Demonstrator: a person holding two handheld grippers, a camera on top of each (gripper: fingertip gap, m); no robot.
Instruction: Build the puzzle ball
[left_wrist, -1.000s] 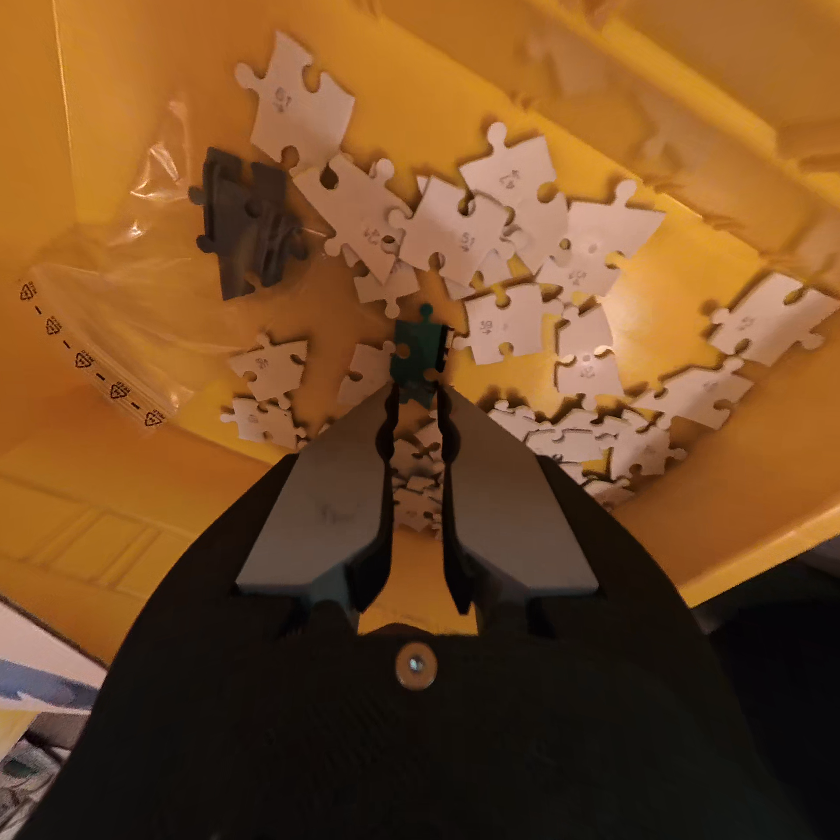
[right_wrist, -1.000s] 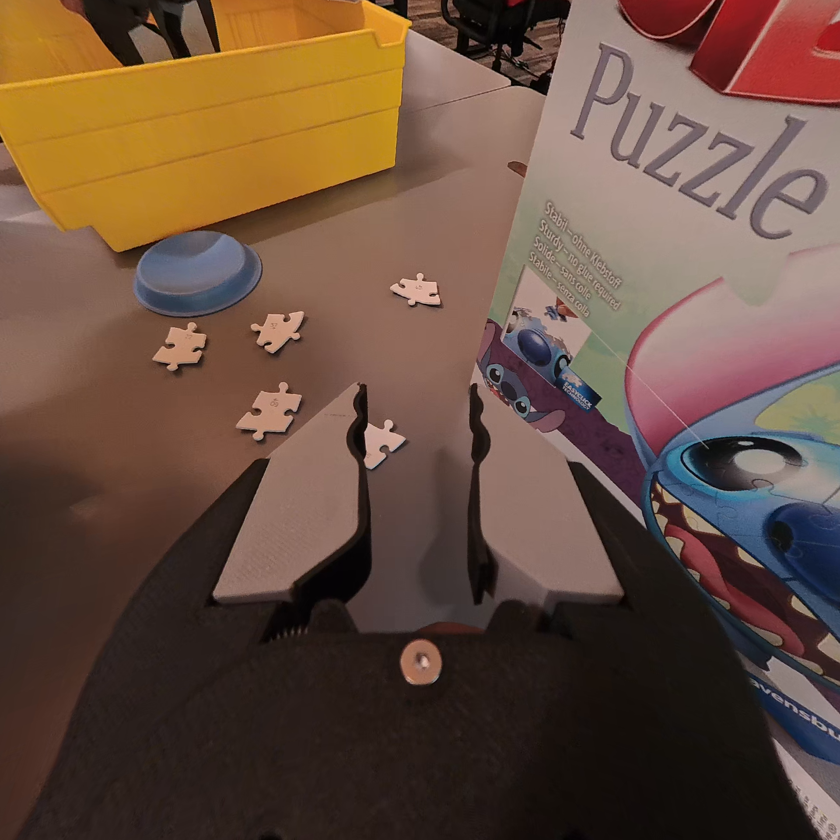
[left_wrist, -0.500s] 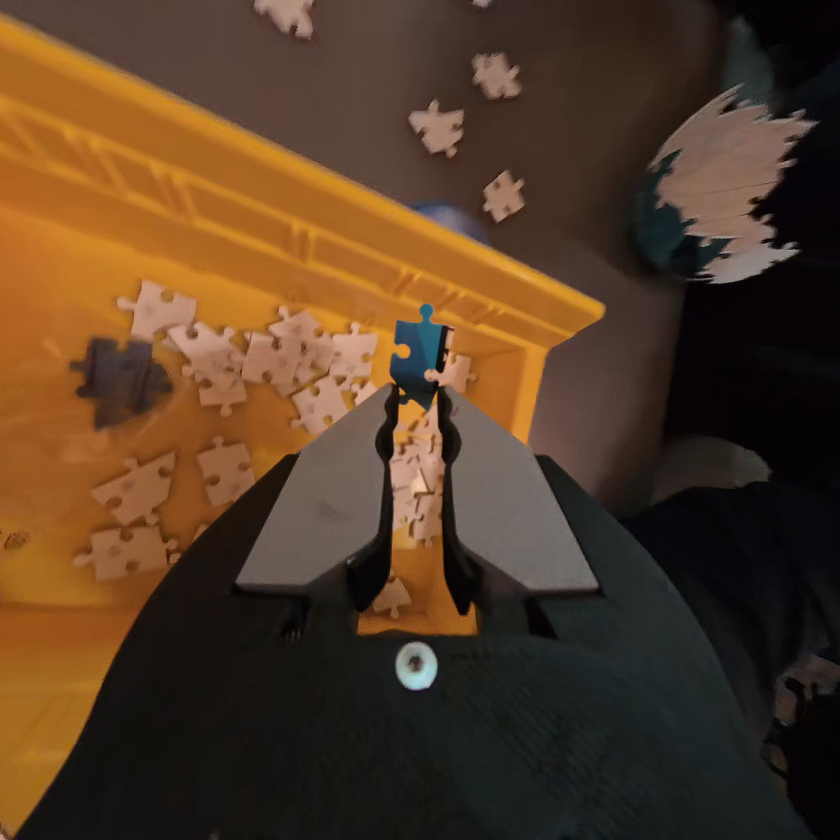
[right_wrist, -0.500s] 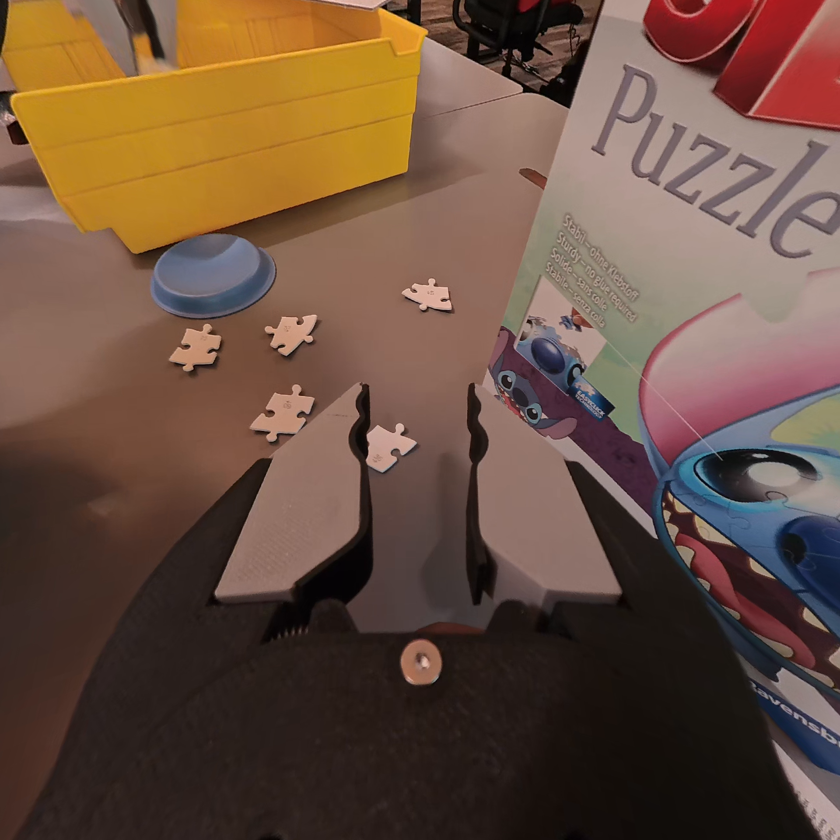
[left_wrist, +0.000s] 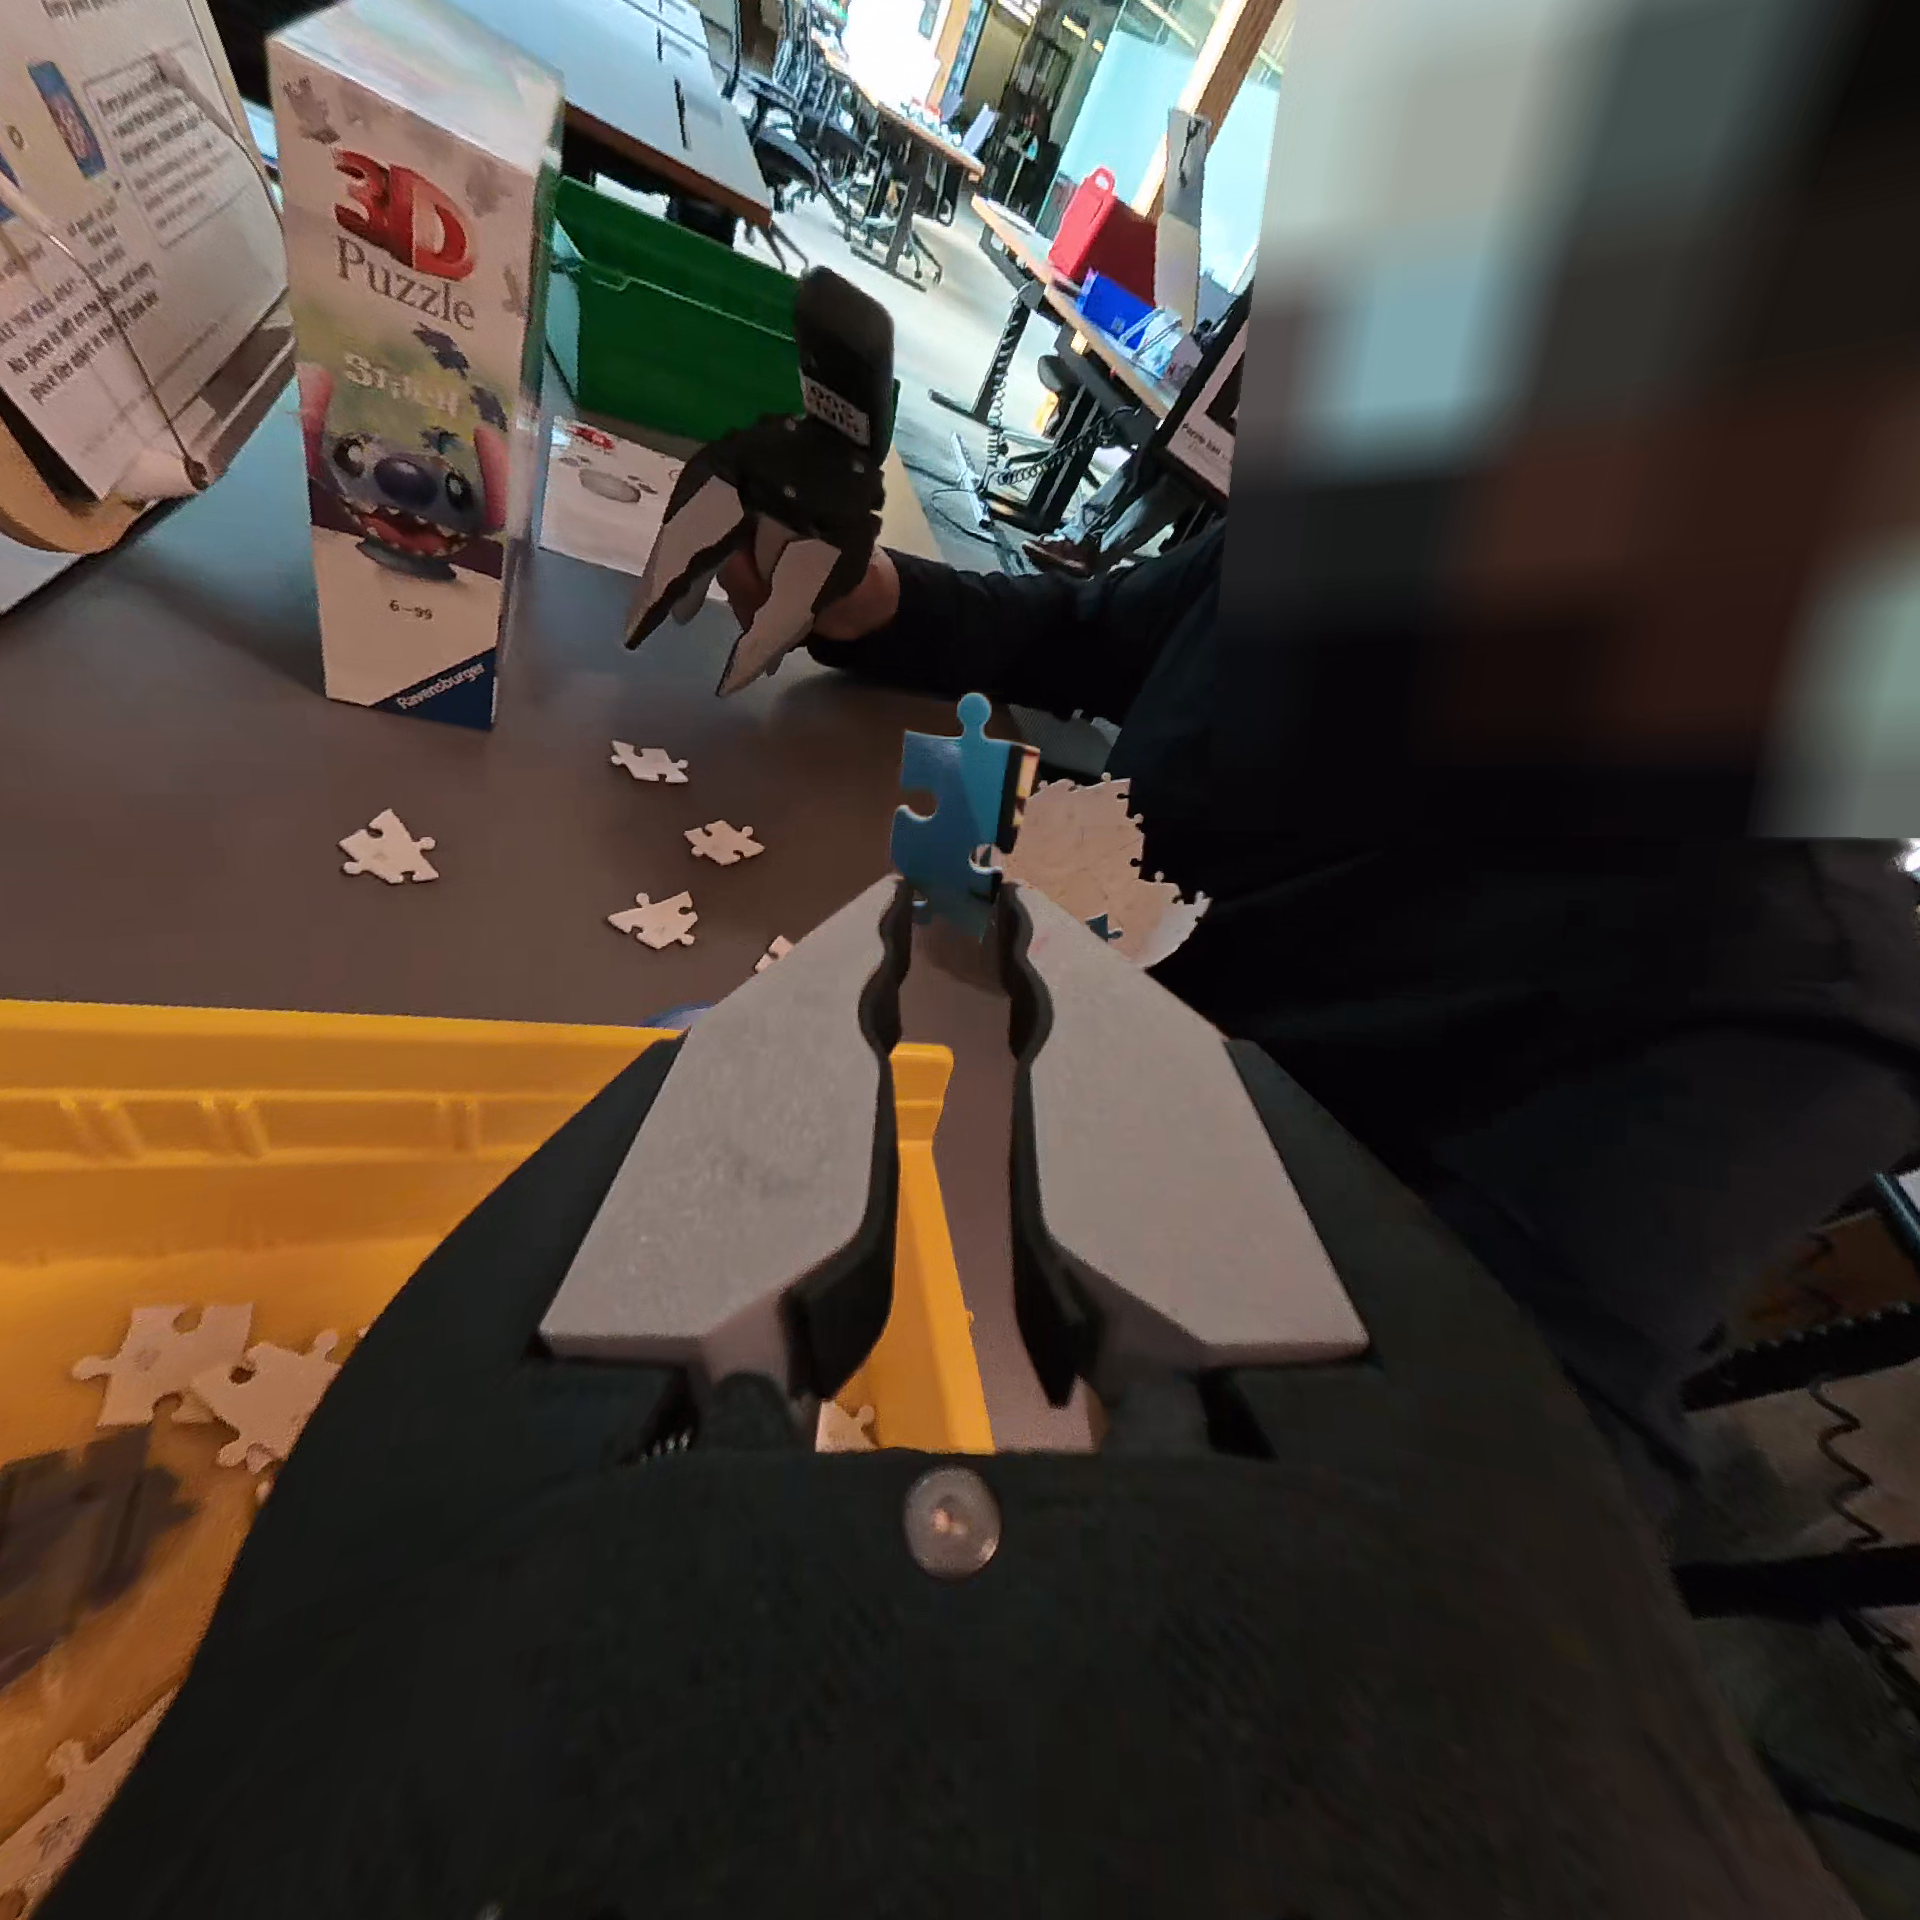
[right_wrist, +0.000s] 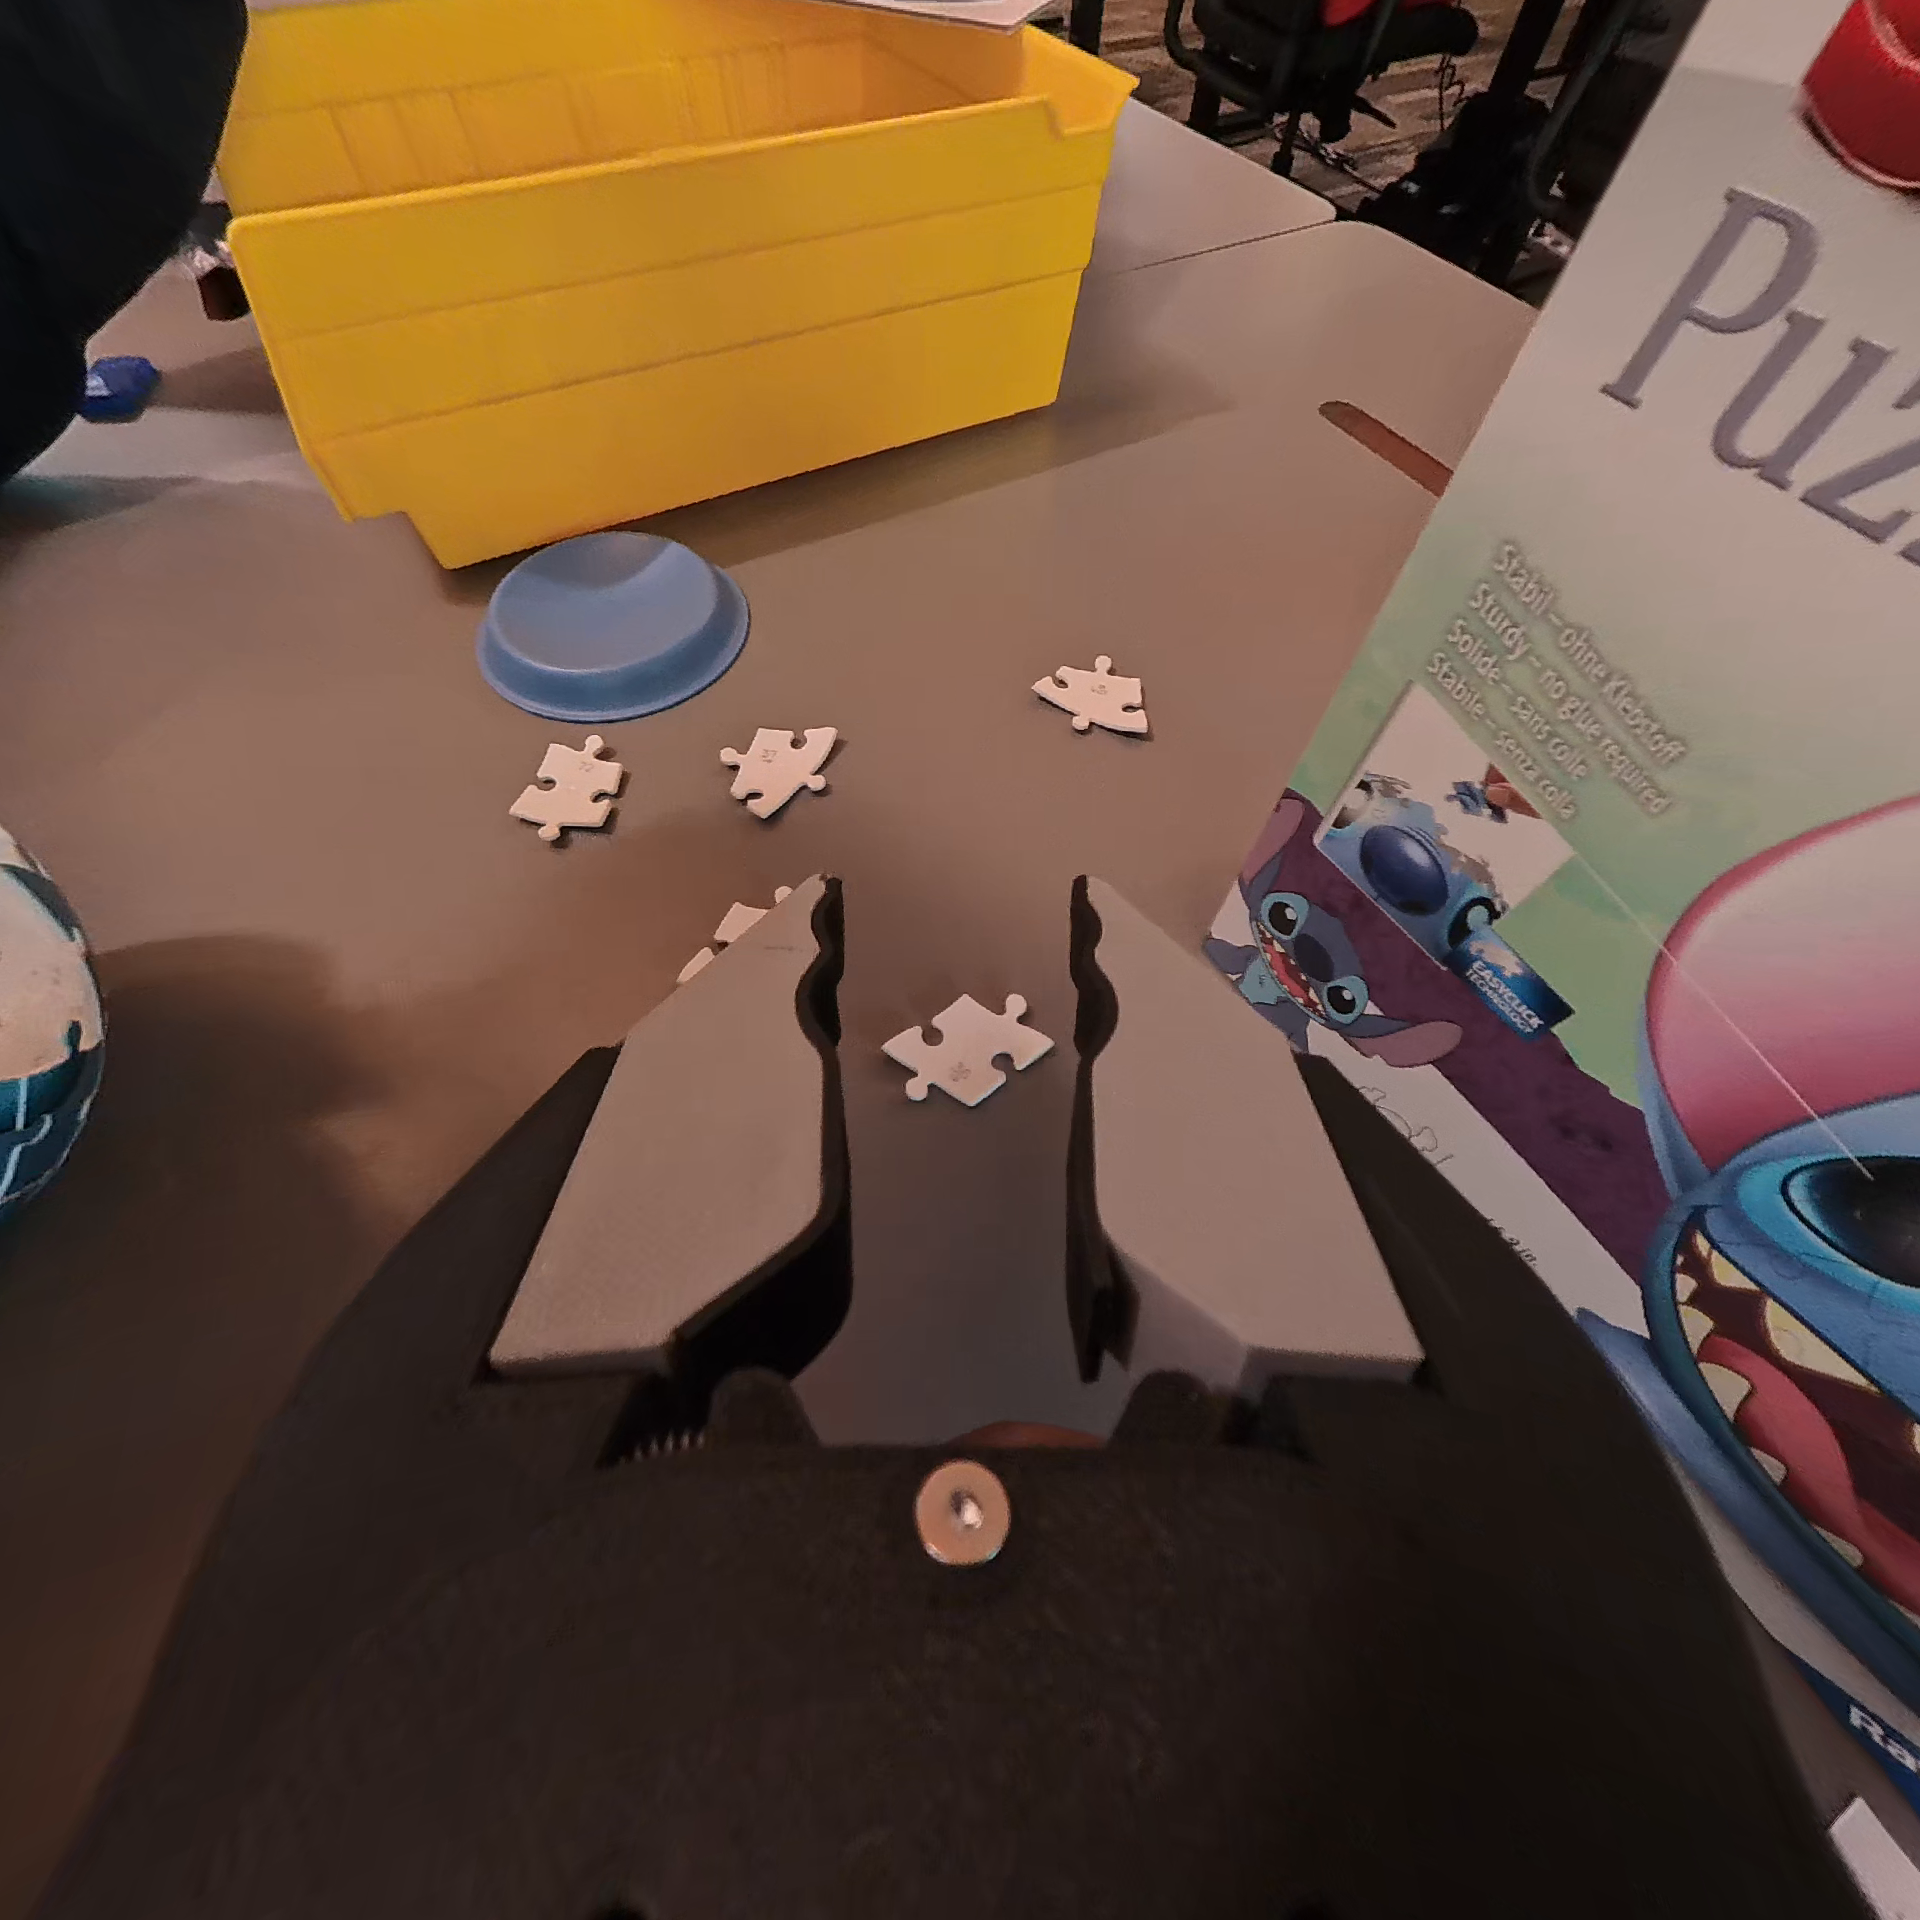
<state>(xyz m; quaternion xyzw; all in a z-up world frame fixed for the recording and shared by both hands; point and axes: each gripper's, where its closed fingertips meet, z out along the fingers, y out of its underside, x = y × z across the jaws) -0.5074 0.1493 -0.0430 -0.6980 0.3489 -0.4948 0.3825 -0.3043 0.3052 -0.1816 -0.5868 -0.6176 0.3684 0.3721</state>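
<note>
My left gripper (left_wrist: 951, 904) is shut on a blue puzzle piece (left_wrist: 951, 821) and holds it upright above the near corner of the yellow bin (left_wrist: 312, 1143). Behind the piece lies the part-built puzzle ball (left_wrist: 1091, 862), white inner side showing; it also shows at the left edge of the right wrist view (right_wrist: 42, 1039). My right gripper (right_wrist: 954, 894) is open and empty, low over the grey table, with a white piece (right_wrist: 966, 1047) lying between its fingers. It also shows in the left wrist view (left_wrist: 717, 623). Several white pieces (right_wrist: 774, 769) lie face down on the table.
The tall puzzle box (left_wrist: 416, 416) stands on the table; it is close on the right in the right wrist view (right_wrist: 1662, 831). A blue round stand (right_wrist: 613, 629) sits by the yellow bin (right_wrist: 675, 312). More pieces (left_wrist: 197, 1371) lie in the bin. A person's dark sleeve (left_wrist: 1039, 623) is behind. About 30 cm separates my left fingertips from my right.
My left gripper has lifted the blue piece out of the bin and swung up toward the table and the ball. My right gripper moved forward a little over the loose white piece, still open.
</note>
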